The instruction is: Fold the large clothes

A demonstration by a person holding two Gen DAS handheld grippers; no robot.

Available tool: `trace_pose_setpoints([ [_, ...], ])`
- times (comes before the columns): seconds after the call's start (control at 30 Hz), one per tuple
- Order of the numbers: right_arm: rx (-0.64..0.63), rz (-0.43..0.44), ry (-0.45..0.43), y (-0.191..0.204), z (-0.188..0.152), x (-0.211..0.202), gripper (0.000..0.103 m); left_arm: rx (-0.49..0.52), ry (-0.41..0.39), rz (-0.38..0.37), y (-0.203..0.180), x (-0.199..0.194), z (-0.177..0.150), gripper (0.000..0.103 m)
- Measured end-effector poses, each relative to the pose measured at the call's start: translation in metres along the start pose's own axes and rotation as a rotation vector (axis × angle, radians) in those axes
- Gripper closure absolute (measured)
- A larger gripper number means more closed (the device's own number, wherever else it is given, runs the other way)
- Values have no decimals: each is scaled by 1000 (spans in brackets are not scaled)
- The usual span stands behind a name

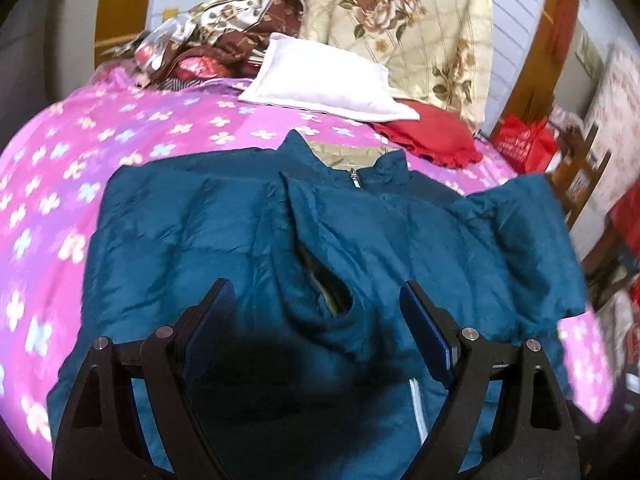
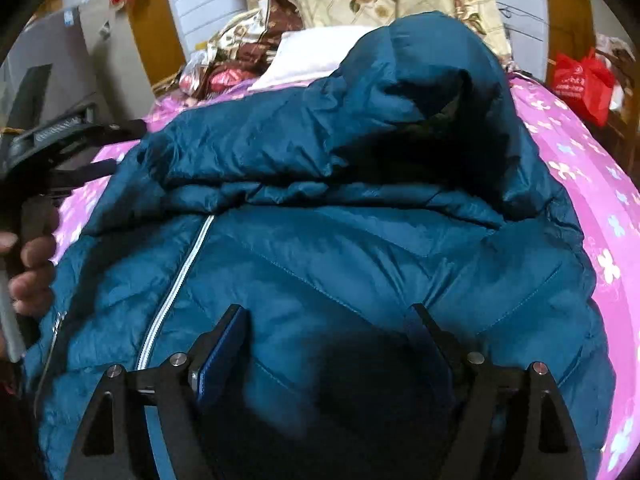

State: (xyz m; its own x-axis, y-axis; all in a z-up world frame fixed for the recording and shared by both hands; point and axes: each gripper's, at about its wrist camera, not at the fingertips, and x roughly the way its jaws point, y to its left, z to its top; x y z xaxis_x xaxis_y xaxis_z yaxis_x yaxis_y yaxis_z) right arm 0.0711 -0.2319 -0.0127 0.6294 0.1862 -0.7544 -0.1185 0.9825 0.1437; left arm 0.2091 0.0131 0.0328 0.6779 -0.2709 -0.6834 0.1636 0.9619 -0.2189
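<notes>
The teal quilted puffer jacket (image 1: 328, 248) lies front-up across the middle of the bed with the pink flowered sheet (image 1: 120, 128), collar toward the headboard end and hem toward the foot edge, where both tools are. Its white zip (image 2: 176, 280) runs along the long axis, collar to hem. One sleeve (image 2: 360, 148) lies folded across the chest, crosswise to the zip; the outer panel on the right side (image 1: 528, 232) bunches toward the bed's right edge.

The left gripper (image 1: 316, 312) hovers over the lower front, jaws wide apart and holding nothing, with a rumpled fold of fabric between them. The right gripper (image 2: 328, 328) stands equally spread and empty above the right front panel, the zip just to its left. The jacket stretches away from both sets of jaws, so a lengthwise fold likely starts at the hem, which is hidden under the tools; the right gripper looks closer to the cloth.

Beyond the collar sit a white pillow (image 1: 328, 80), a red cushion (image 1: 432, 136) and a cream floral quilt (image 1: 404, 24).
</notes>
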Motion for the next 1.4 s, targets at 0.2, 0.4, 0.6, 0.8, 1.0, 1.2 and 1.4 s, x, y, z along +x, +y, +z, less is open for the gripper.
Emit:
trace_pose_setpoints([
  [0.2, -46, -10, 24, 7, 1, 7, 11, -116, 74, -53, 17, 36, -4, 23],
  [0.4, -68, -16, 43, 14, 0, 16, 5, -155, 13, -176, 19, 16, -4, 95],
  [0.6, -81, -26, 51, 19, 2, 22, 4, -176, -88, -141, 24, -38, -4, 95],
  [0.8, -76, -21, 58, 19, 3, 25, 1, -322, -149, 74, 94, -67, 0, 95],
  [1.0, -62, 4, 56, 9, 5, 23, 2, -428, -4, 127, 113, -38, -11, 81],
  [1.2, 108, 33, -241, -46, 34, -42, 8, -268, -283, 200, 73, -90, 7, 34],
  [1.4, 163, 8, -293, -100, 96, -37, 44, -10, -187, 279, 32, -30, 12, 34],
])
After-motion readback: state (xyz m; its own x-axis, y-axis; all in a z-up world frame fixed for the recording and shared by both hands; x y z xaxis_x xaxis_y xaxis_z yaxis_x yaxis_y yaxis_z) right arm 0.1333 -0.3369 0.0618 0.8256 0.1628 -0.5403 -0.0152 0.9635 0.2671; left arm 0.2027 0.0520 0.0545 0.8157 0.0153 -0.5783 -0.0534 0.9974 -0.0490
